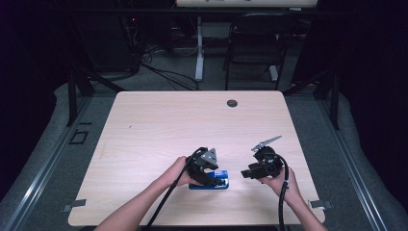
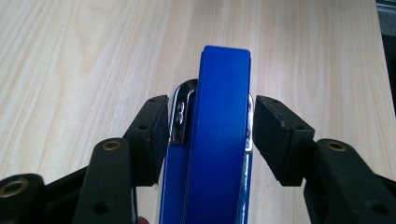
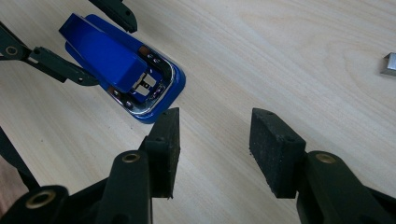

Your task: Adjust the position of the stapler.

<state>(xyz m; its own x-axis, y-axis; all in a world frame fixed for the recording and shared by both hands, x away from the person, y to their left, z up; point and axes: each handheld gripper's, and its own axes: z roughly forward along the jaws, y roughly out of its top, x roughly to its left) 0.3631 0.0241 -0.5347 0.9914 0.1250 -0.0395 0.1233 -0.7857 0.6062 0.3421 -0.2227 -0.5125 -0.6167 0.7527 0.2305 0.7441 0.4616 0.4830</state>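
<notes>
A blue stapler (image 1: 209, 184) with chrome inner parts lies flat on the light wood table (image 1: 192, 120) near its front edge. My left gripper (image 1: 220, 181) straddles it. In the left gripper view the stapler (image 2: 219, 130) runs up between the two pads, which stand just off its sides, so my left gripper (image 2: 210, 121) is open. My right gripper (image 1: 245, 173) is to the right of the stapler, pointing at it. In the right gripper view the jaws (image 3: 215, 135) are open over bare wood, with the stapler's front end (image 3: 140, 88) just beyond the left pad.
A small silver metal strip (image 1: 266, 143) lies on the table beyond my right gripper and appears at the right gripper view's edge (image 3: 388, 64). A black grommet (image 1: 232, 103) sits near the far edge. A dark chair (image 1: 255, 43) and cables stand behind the table.
</notes>
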